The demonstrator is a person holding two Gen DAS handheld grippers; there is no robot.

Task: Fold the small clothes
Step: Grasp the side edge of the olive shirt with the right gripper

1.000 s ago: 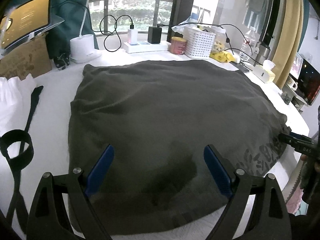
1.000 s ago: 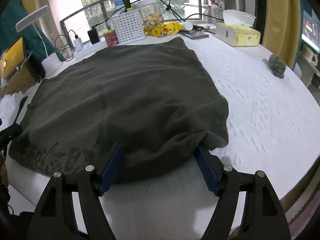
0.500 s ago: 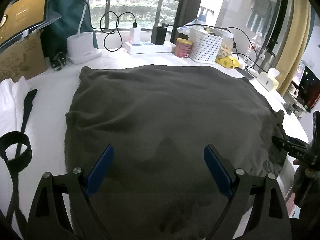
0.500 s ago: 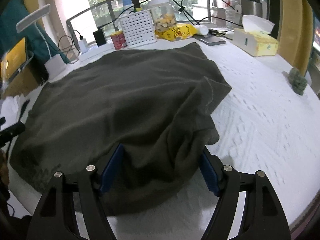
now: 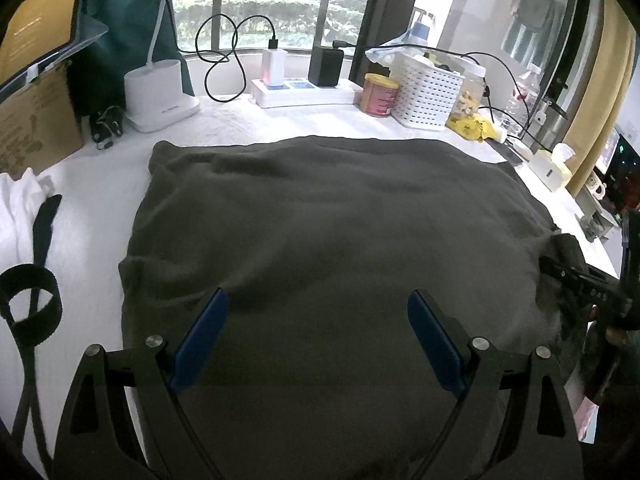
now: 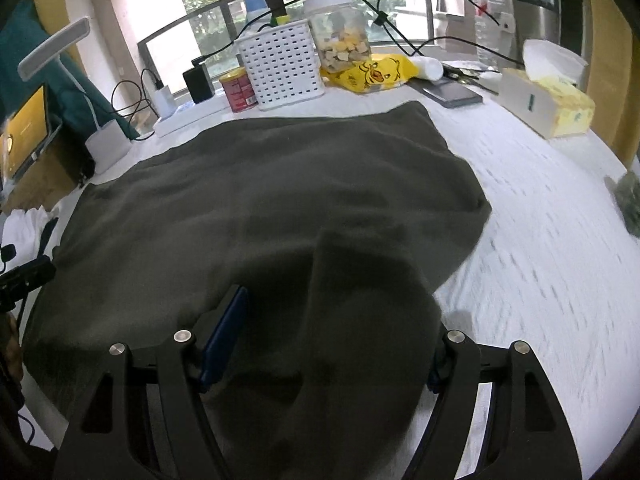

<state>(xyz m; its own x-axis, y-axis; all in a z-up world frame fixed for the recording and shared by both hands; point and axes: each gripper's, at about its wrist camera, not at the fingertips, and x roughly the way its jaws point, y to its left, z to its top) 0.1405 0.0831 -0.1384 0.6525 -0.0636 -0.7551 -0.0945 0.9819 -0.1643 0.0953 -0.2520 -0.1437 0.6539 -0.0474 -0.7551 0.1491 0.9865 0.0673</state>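
Note:
A dark grey-green garment lies spread over the white table; it also fills the right wrist view. My left gripper is open, its blue pads wide apart above the garment's near part. My right gripper has its jaws wide apart with a raised fold of the garment bunched between them, hiding the right pad. The left blue pad shows. The right gripper also shows at the right edge of the left wrist view.
At the far edge stand a white basket, a red tin, a jar, a power strip and a white lamp base. A tissue box sits right. A black strap and white cloth lie left.
Both grippers moved forward over the table. The garment's near edge with the printed text has been carried forward, out of sight. A fold of cloth now rises between the right gripper's jaws.

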